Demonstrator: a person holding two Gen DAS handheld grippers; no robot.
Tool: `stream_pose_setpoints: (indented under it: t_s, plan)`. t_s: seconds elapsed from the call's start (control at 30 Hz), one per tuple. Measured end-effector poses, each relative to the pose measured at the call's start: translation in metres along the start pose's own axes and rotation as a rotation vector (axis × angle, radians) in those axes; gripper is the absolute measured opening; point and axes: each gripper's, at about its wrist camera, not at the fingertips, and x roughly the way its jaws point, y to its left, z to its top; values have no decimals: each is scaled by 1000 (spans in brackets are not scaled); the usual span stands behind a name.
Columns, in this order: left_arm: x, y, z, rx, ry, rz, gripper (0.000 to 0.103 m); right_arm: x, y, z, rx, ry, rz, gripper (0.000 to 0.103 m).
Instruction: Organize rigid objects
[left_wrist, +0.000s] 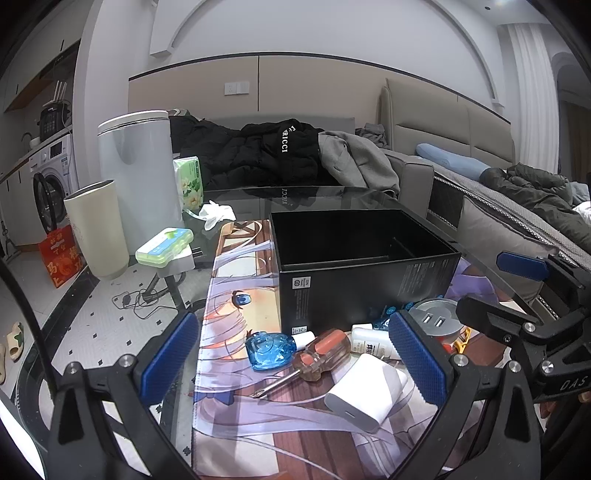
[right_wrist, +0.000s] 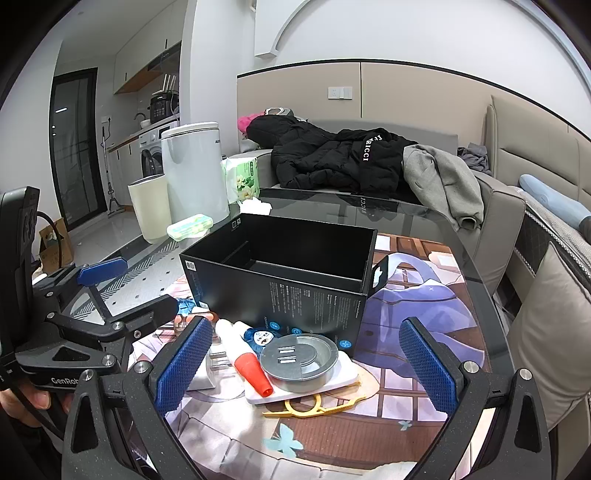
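A living room with a pale panelled wall holds a sofa (right_wrist: 369, 184) piled with a black jacket (left_wrist: 266, 151) and a grey garment (right_wrist: 439, 184); a washing machine (left_wrist: 51, 181) stands at the far left. In front of the sofa is a dark glass worktop (right_wrist: 406, 218), partly covered by a printed mat (left_wrist: 236, 280). Beside the worktop's left edge stand a tall white bin (left_wrist: 140, 173) and a shorter cream bin (left_wrist: 98, 232).

On the mat sits an open, empty black box (left_wrist: 354, 266), the largest of the task's things. The small items lie in a loose cluster just in front of the box. A white charger (left_wrist: 365, 391) lies nearest, between the blue pads of the left claw (left_wrist: 295, 362), with an orange-handled screwdriver (left_wrist: 310, 362) touching it and a blue glass bottle (left_wrist: 269, 349) just behind. The round silver USB socket (right_wrist: 299, 356) rests on a white plate, between the pads of the right claw (right_wrist: 306, 365), beside a white tube with a red cap (right_wrist: 245, 354); a yellow plastic clip (right_wrist: 314, 408) lies in front.

Both claws are released, spread wide, tilted down toward the cluster, holding nothing.
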Motion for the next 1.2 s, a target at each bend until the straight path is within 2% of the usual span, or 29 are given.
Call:
stream_pose_setpoints:
  t_s: [1.2]
  plan:
    - [-7, -4, -1, 8, 2, -10, 103, -1, 3, -6, -11, 10, -11, 103]
